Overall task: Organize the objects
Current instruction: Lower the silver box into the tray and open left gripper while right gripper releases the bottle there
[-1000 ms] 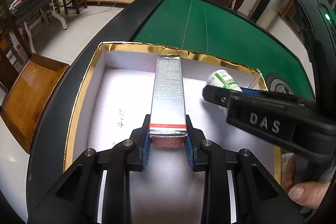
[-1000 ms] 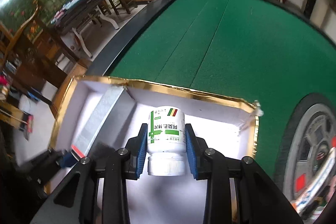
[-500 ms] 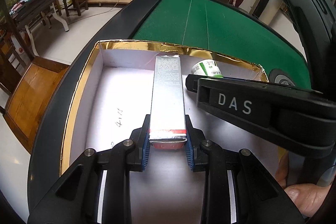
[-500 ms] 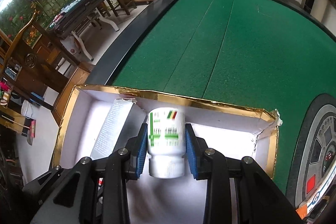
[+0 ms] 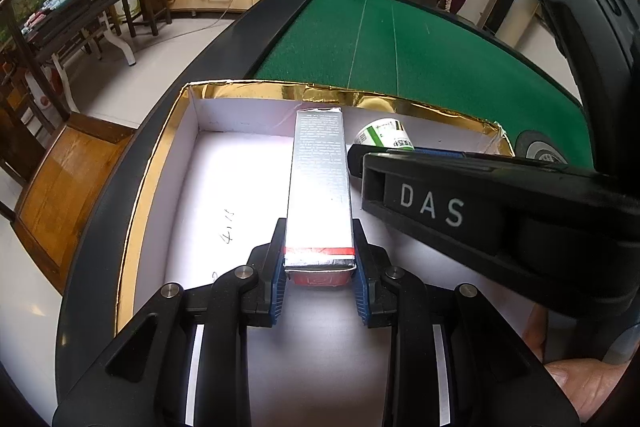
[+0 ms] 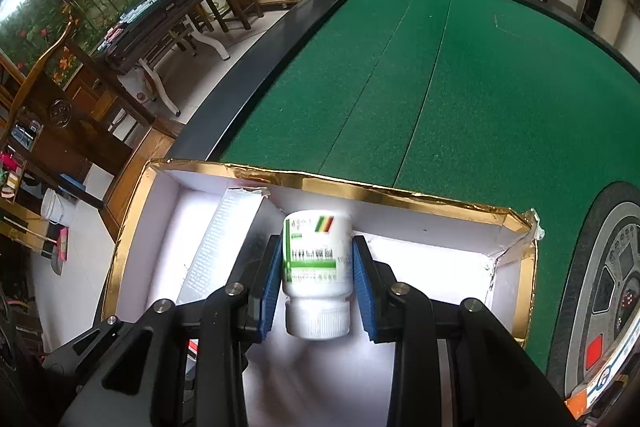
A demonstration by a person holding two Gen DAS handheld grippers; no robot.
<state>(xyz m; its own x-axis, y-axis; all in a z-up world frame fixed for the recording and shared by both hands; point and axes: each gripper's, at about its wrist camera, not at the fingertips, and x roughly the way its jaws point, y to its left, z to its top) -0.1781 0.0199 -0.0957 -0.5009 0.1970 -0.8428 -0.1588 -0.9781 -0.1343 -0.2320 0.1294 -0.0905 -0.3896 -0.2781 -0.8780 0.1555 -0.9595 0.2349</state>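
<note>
Both items are over the gold-rimmed box (image 5: 152, 187) but not let go yet: left claw (image 5: 319, 267) clamped on the silver carton (image 5: 320, 187), right claw (image 6: 316, 283) on the pill bottle (image 6: 316, 251).

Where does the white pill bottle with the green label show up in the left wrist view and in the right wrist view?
Left wrist view: the white pill bottle peeks out right of centre, beyond the right gripper, beside the silver carton.
Right wrist view: bottom centre, clamped between the blue pads, cap toward the camera.
Shared landmark: the gold-rimmed white box, holding both items in each view.
</note>
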